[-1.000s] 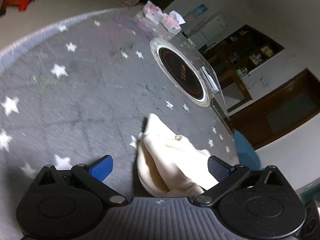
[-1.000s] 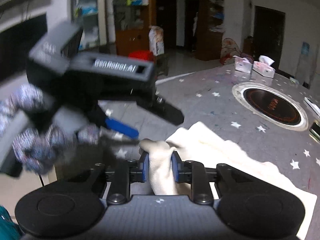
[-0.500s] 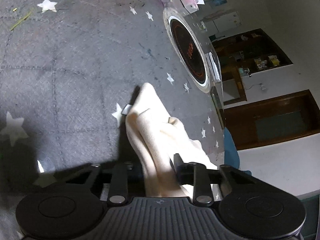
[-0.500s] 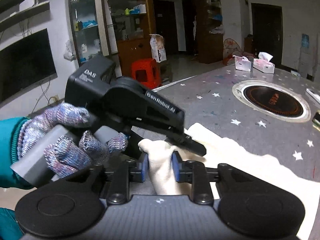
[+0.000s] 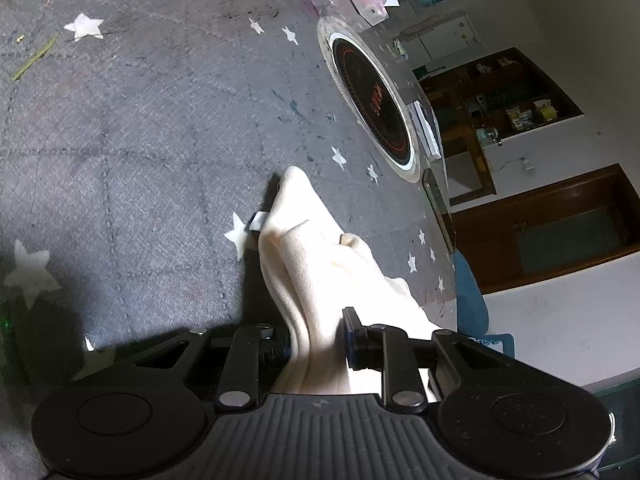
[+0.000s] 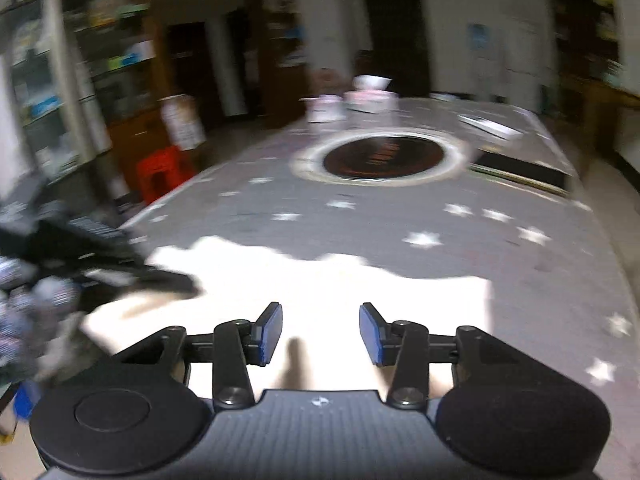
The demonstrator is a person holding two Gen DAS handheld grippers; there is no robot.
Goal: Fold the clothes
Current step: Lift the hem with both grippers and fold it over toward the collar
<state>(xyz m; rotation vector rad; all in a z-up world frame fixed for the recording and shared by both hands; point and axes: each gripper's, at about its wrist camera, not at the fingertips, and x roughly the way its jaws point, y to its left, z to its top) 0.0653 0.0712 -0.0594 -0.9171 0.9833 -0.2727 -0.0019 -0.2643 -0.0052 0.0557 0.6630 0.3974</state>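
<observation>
- Right now the left gripper (image 5: 316, 338) is pinched tight on a thick bunch of the cream cloth (image 5: 316, 280). The cloth fills the gap between its two black fingers.
- Its jaws came together on the cloth a moment ago and have kept their hold.
- From the left gripper the cloth runs away in a soft ridge. It ends in a pointy tip on the gray table cover (image 5: 140, 140).
- A small white tag (image 5: 258, 222) sticks out of the cloth's edge, next to a white star on the cover.
- The right gripper (image 6: 320, 334) has its blue pads apart. Its jaws have just been opening, and nothing is between them.
- It hangs over the cream cloth (image 6: 340, 280), which lies spread out flat on the table cover (image 6: 520, 272) below it.
- At the left edge of the right view, very blurry, the left gripper (image 6: 176, 280) bites the cloth's edge, held by a hand in a knitted glove (image 6: 28, 300).
- Farther back, a round black cooker plate (image 5: 372, 98) sits in the table.
- Past it are two tissue boxes (image 6: 348, 102).
- A red stool (image 6: 160, 170) stands on the floor beside the table.
</observation>
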